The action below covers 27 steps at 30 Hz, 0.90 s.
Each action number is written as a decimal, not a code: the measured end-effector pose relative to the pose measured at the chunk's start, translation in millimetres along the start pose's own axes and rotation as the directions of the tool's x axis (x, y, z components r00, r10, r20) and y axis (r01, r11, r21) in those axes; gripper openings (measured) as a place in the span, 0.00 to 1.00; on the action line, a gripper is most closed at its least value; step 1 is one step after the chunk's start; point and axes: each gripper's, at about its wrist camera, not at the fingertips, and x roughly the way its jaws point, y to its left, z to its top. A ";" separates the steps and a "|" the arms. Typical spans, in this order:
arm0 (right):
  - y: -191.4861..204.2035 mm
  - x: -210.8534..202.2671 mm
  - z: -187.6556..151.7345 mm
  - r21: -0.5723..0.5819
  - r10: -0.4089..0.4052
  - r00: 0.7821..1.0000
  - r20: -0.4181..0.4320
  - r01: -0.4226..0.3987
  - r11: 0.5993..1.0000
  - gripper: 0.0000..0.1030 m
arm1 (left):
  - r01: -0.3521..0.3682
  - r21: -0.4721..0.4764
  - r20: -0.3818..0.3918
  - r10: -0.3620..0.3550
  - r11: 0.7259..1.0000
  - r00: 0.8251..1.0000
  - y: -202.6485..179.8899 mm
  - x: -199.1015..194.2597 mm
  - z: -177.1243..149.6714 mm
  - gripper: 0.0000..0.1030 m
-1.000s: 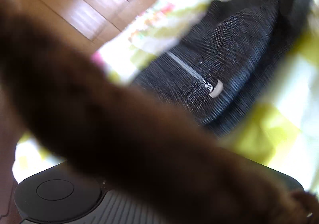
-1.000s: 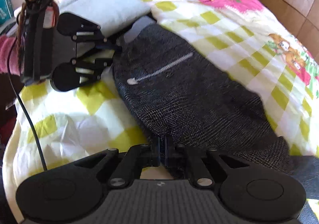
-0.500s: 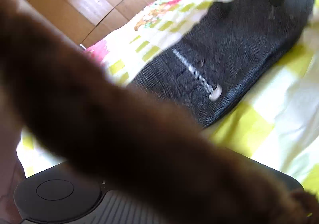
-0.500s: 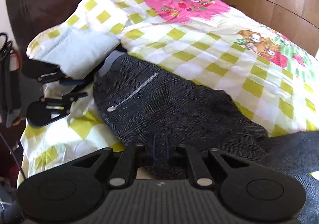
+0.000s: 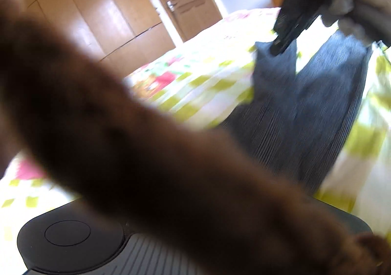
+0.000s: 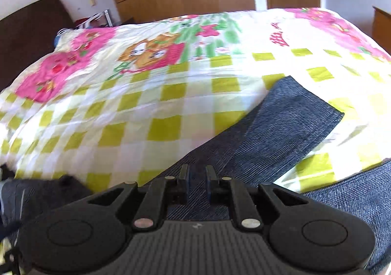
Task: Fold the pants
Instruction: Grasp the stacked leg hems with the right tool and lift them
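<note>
Now our right gripper point(image 6: 196, 172), fingers just parting and empty, should clamp the pants point(image 6: 281, 128) hem squarely; left fingers hidden, so we cannot tell.

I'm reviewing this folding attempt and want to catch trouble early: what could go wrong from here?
1. A blurred brown shape blocks most of the left wrist view, hiding the left gripper's fingers, so a grasp there may be hard to aim.
2. The right gripper, whose jaws have just been opening, has a small gap and nothing clamped; it could catch only a thin pinch of the pants.
3. The legs lie spread in a V, so a fold now may come out crooked.
</note>
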 end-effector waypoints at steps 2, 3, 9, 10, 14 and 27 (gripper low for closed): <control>-19.5 22.9 14.5 0.064 -0.015 1.000 -0.002 0.015 0.998 0.30 | 0.022 -0.025 0.010 -0.021 0.999 1.000 -8.2 15.5 13.8 0.24; -25.8 34.5 20.1 0.078 -0.022 1.000 -0.009 0.022 0.997 0.32 | 0.032 -0.032 0.006 -0.031 0.999 0.999 -12.1 23.2 19.4 0.24; -50.3 81.9 30.3 0.234 -0.020 1.000 -0.007 0.021 0.972 0.36 | 0.046 -0.036 -0.004 -0.047 0.998 0.999 -24.6 57.1 41.9 0.23; -54.8 86.9 31.0 0.266 -0.017 1.000 -0.010 0.019 0.964 0.28 | 0.049 -0.039 -0.007 -0.049 0.998 0.999 -25.0 61.2 45.2 0.23; -69.6 83.1 36.6 0.334 0.048 0.999 0.014 -0.050 0.941 0.19 | 0.032 -0.014 -0.012 -0.033 0.999 0.999 -31.0 64.7 57.3 0.22; -106.7 6.4 32.2 0.329 0.113 0.988 0.105 -0.142 0.934 0.33 | 0.126 0.076 0.050 -0.130 0.989 0.990 -84.3 48.6 92.5 0.33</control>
